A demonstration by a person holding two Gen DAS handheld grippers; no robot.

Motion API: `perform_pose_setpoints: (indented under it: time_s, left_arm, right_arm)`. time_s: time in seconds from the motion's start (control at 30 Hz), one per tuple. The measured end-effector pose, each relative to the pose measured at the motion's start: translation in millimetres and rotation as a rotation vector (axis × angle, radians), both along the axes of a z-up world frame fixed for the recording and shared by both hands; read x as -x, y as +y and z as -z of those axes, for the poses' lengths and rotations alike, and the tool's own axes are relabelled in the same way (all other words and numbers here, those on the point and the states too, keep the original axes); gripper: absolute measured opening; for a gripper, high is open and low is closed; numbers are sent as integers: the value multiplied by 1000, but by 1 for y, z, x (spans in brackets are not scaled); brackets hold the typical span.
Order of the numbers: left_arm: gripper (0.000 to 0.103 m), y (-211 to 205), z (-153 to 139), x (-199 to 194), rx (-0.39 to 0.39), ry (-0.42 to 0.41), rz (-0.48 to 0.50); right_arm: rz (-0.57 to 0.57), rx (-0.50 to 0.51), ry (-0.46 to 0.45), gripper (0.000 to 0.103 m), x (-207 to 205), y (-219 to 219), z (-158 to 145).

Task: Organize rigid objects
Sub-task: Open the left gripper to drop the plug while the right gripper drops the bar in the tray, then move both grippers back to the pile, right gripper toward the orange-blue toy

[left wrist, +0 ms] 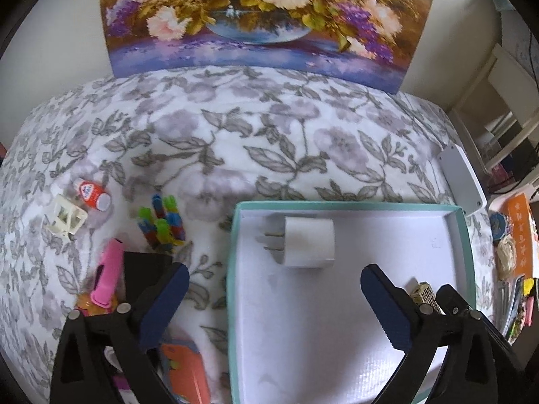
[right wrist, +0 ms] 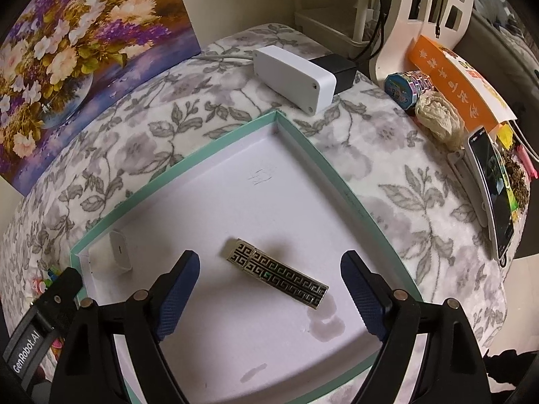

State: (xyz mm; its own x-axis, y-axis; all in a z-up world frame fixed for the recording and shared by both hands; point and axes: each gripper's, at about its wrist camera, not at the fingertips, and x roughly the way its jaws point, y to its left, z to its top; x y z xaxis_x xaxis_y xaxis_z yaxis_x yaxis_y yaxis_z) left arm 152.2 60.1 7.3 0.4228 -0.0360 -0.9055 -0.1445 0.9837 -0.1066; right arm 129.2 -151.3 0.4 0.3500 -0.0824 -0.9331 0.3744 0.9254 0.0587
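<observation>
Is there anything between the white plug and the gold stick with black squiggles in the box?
No. In the right wrist view, only bare white floor of the teal-rimmed box lies between the white plug and the gold patterned stick.

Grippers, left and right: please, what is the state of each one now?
Left gripper: open, holding nothing.
Right gripper: open, holding nothing; patterned bar lies between its fingers.

**Materials and finishes**

Cloth: soft, matt, fuzzy nap, grey leaf print. Box: matt card, teal rim, white floor faintly textured. Charger: smooth white plastic, metal prongs. Patterned stick: glossy, metallic gold on black. Right gripper pads: dark blue, knurled rubbery look.
</observation>
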Motion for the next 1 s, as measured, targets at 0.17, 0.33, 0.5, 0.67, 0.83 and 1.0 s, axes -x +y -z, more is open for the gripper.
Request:
perform_pose_setpoints:
  time_s: [0.17,0.33,0.5,0.67,0.83,1.0]
  left_arm:
    - [103,14,-5,5,-12,-39,-34]
    - [103,26,-17,13,-30,-99,-58]
    - [103,44,-32,26,5,-141,-109]
    - [103,62,-47,42,37,-179,-145]
    - [103,79,-62,66,72,-210,-171]
    - [103,92,-74,92,45,-210,-182]
  right_arm:
    - [-23,13,-14,86,1,8,-6]
    - [-46,31,-39,86,6,19,-18]
    - [-78,32,-64,86,13,32,-31]
    - [-108,48,-90,86,23,46,-44]
    - [-169,37,-115,86,39,68,-56]
    - [-254,0,-103,86,54,100,-56]
